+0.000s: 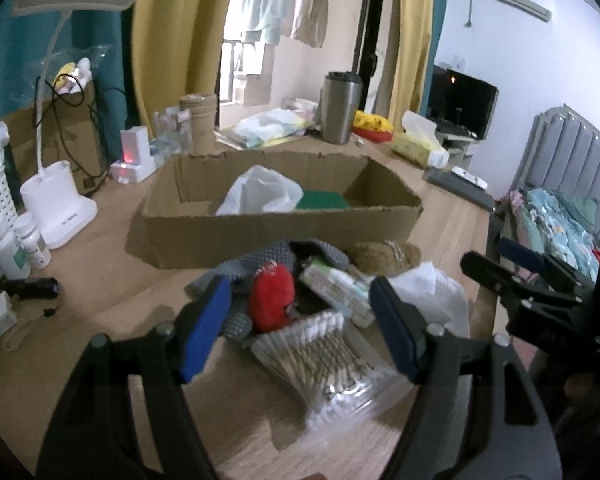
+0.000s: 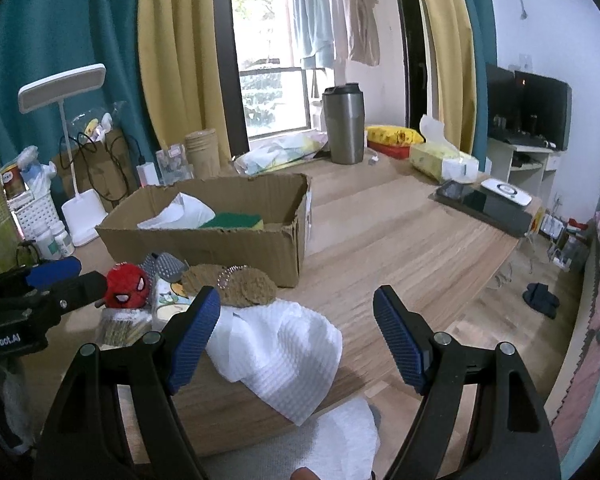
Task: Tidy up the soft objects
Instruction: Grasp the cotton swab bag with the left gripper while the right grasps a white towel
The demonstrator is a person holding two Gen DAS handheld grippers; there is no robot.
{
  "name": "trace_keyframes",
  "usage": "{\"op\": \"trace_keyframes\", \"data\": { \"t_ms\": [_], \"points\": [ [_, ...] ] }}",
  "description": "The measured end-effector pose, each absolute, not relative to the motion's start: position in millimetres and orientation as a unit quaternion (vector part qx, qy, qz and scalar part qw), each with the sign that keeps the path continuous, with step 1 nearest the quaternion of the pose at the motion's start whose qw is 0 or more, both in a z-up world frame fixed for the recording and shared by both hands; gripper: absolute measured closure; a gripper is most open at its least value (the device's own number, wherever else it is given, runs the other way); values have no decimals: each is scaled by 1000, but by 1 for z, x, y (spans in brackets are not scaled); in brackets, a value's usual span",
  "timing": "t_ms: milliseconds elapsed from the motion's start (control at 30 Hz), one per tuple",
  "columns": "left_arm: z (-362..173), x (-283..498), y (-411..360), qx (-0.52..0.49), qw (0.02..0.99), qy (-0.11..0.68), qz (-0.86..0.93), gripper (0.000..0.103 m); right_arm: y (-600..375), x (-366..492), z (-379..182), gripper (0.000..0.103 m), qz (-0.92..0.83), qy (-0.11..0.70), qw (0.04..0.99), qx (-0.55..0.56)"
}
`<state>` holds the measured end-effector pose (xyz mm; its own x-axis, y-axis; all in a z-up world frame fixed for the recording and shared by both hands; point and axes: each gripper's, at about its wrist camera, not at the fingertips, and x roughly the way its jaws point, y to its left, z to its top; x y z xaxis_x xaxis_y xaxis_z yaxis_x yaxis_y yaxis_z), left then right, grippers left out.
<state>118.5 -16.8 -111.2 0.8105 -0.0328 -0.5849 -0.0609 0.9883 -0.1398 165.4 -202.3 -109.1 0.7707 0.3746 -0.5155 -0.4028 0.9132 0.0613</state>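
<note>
An open cardboard box (image 1: 276, 228) (image 2: 204, 240) on the wooden desk holds a white plastic bag (image 1: 260, 194) and a green sponge (image 1: 322, 200) (image 2: 236, 221). In front of it lies a pile: a red Spider-Man plush (image 1: 272, 300) (image 2: 127, 284), a grey knitted item (image 1: 268, 258), a brown plush (image 1: 384, 256) (image 2: 236, 284), a tissue pack (image 1: 336, 288), a cotton-swab pack (image 1: 308, 348) and a white waffle cloth (image 2: 276, 352) (image 1: 432, 292). My left gripper (image 1: 300, 328) is open, jaws either side of the plush and swabs. My right gripper (image 2: 296, 336) is open over the white cloth.
A desk lamp (image 1: 56, 208), pill bottles (image 1: 20, 244), a steel tumbler (image 2: 343, 124), a tissue box (image 2: 444, 160) and a dark tablet (image 2: 484, 208) stand around the desk. The desk's right edge (image 2: 500, 264) drops to the floor. A bed (image 1: 560, 216) lies at right.
</note>
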Motion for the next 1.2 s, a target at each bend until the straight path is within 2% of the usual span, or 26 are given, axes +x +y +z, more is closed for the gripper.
{"op": "trace_keyframes", "data": {
  "t_ms": [667, 1200],
  "points": [
    [-141, 134, -32, -56, 924, 378, 11, 30, -195, 193, -143, 21, 266, 310, 913, -5],
    [-142, 126, -42, -36, 918, 393, 38, 30, -188, 207, -159, 21, 310, 321, 895, 24]
  ]
}}
